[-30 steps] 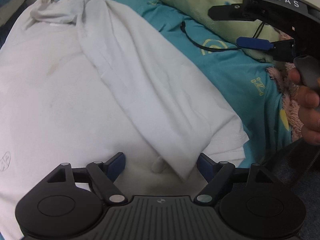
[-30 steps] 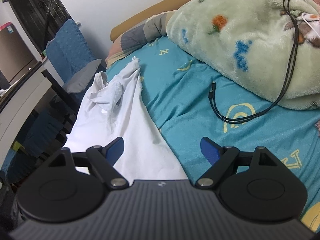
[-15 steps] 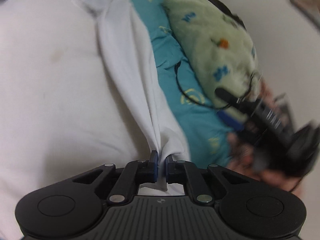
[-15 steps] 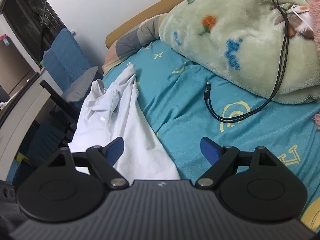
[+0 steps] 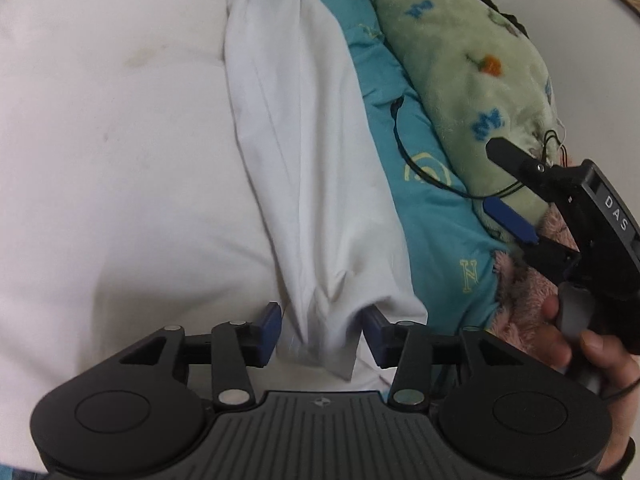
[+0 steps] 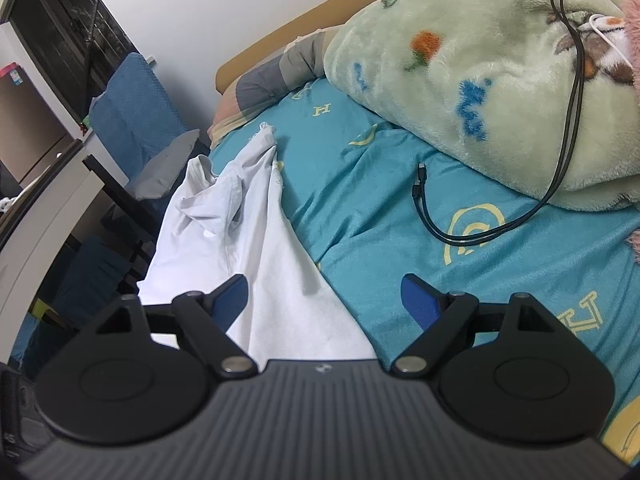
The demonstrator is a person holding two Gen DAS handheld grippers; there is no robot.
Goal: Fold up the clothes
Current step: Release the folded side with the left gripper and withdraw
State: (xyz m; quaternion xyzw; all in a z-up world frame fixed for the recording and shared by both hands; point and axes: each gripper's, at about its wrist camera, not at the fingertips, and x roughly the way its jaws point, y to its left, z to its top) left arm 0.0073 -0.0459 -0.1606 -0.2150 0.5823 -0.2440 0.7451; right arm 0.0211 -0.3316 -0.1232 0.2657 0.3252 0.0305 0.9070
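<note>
Now the white shirt [image 5: 304, 168] lies on the bed [image 6: 360, 208], spread long from the near edge up toward the far end, with one side flap folded over the middle. It looks thin, soft and very light, so it will bend, sag and bunch up as soon as any part is lifted, and it will not keep a shape on its own. It is not breakable and not slippery, I think, but a small pinch may let the cloth slide out. The left claw [image 5: 320, 332] is partly open, and the near corner of the folded flap sits between its two blue pads [image 5: 269, 330] without being squeezed. The right claw [image 6: 325, 300] is wide open and holds nothing; it hangs over the near right edge of the shirt, with blue sheet showing under its right pad. A good place to take hold is at the corners and the hem, where the cloth is doubled and a bit thicker. Two claws, well apart, should keep the edge straight. A green blanket [image 6: 480, 60] and a black cable [image 6: 480, 224] lie to the right, apart from the shirt.
</note>
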